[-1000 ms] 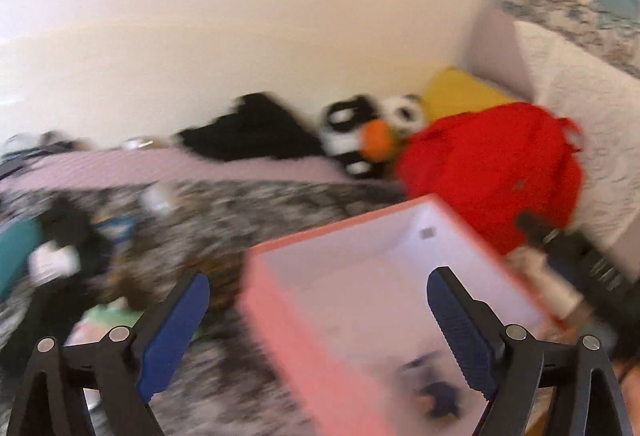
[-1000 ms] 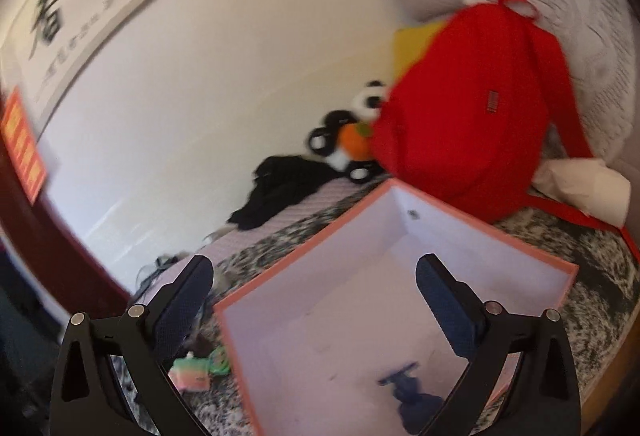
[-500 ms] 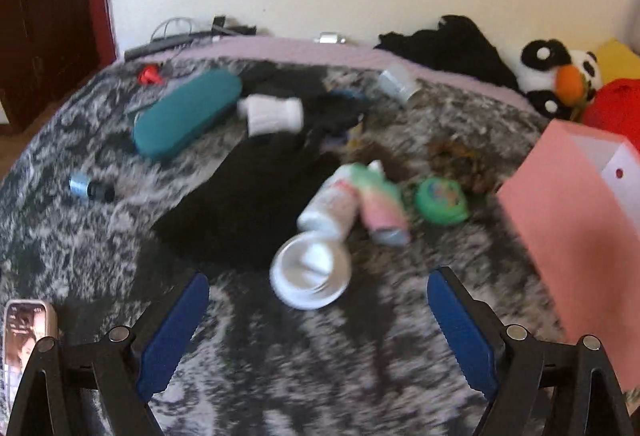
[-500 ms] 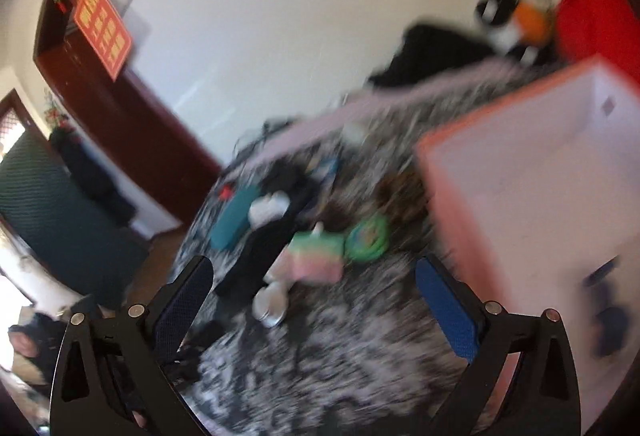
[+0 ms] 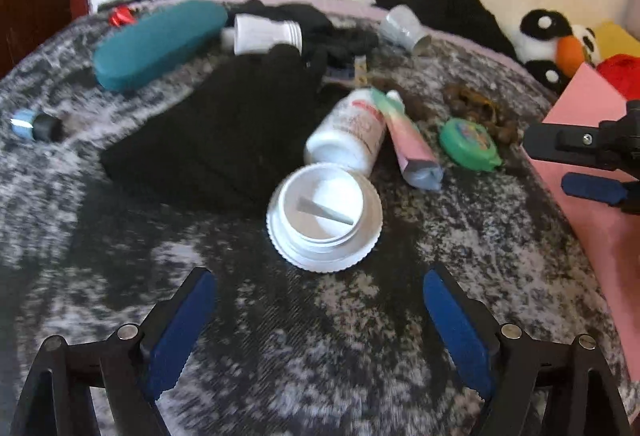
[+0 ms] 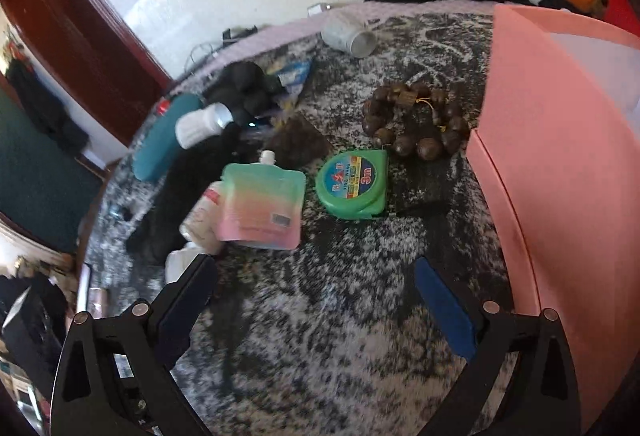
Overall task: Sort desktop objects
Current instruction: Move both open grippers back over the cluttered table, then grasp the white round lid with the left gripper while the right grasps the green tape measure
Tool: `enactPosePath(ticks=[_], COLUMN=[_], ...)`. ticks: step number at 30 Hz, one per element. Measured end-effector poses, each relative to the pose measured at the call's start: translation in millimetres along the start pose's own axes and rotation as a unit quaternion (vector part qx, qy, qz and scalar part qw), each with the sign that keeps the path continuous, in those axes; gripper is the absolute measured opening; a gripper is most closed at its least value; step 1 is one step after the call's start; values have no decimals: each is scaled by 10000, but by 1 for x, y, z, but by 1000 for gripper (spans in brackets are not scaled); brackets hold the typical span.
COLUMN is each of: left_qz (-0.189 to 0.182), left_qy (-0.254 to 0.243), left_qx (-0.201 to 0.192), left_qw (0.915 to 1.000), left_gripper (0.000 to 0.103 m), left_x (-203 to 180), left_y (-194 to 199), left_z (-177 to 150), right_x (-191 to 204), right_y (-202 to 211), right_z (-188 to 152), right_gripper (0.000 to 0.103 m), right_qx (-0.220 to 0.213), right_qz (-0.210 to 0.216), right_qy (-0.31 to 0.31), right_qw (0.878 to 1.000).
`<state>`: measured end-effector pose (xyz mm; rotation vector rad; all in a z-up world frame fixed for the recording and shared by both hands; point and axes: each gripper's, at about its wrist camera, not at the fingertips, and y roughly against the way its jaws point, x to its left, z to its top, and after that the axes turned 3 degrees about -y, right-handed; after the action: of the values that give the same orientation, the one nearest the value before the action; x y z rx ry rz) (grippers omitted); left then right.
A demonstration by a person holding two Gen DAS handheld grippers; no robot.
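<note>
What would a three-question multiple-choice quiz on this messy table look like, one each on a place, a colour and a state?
1. Where is the bead bracelet?
A. inside the pink box
B. on the cloth between the tape measure and the pink box
C. on the teal case

2. What colour is the tape measure?
A. green
B. red
C. yellow

3. How is the left claw?
A. shut on the white lid
B. shut on nothing
C. open, holding nothing

Answers:
1 B: the beads lie on the cloth just beyond the tape measure, beside the pink box wall.
2 A: its shell is green, with a blue and yellow label.
3 C: both blue pads stand wide apart, with the white lid lying ahead of them, untouched.
</note>
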<state>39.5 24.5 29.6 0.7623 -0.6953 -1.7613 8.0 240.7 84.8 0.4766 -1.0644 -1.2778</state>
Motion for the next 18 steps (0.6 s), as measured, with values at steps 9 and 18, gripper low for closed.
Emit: enactPosePath(ticks=[9,18], left_qz=[2,167], left_qy=[-18,-179], left_qx=[-4,30], left_qw=[10000,9997], left_gripper=[89,90], left_x=[-4,-6], left_y=[-38,-54], left_z=[17,32], right_x=[5,-2], right_y=[-50,-74], right_z=[1,16], right_gripper=[97,88], right_qx=[205,-244], right_qz=[-627,-1063], right_qy=[661,833], right_qw=[9956,9905])
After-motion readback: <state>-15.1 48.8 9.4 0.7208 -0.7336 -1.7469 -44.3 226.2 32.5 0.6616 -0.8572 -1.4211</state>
